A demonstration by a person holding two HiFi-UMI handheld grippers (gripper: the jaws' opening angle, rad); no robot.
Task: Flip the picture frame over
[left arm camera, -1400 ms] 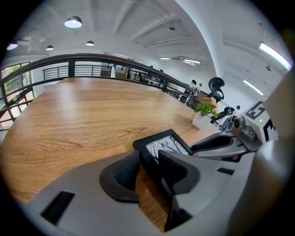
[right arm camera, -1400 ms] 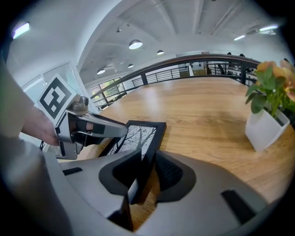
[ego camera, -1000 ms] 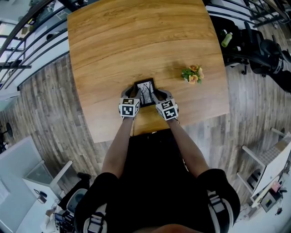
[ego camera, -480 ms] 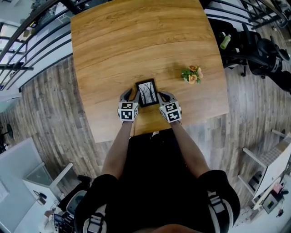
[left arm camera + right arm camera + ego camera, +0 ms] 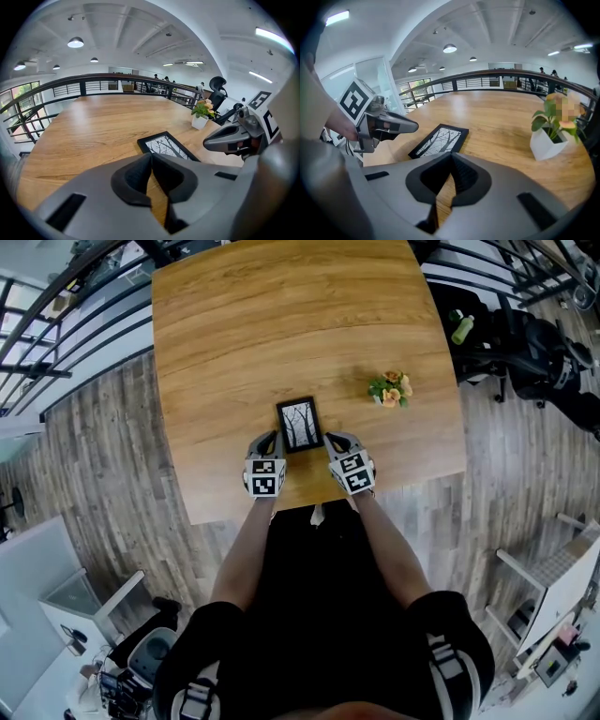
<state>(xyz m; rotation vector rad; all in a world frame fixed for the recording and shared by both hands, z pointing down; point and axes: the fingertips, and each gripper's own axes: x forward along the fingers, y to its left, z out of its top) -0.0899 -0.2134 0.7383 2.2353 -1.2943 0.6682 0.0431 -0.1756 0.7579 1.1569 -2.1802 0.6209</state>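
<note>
The black picture frame [image 5: 300,424] lies flat on the wooden table [image 5: 234,324], its tree picture facing up. It also shows in the left gripper view [image 5: 168,146] and the right gripper view [image 5: 439,140]. My left gripper [image 5: 267,442] is just near-left of the frame and apart from it; its jaws are closing, pads meeting [image 5: 151,157], with nothing between them. On the frame's near-right my right gripper [image 5: 338,441] is shut and empty [image 5: 451,157], clear of the frame.
A small white pot with orange flowers [image 5: 392,390] stands on the table right of the frame. The table's near edge [image 5: 309,505] is just behind both grippers. Black railings and office chairs lie beyond the table.
Both grippers have drawn back from the frame's sides toward the person and have closed. The frame stays flat, picture side up.
</note>
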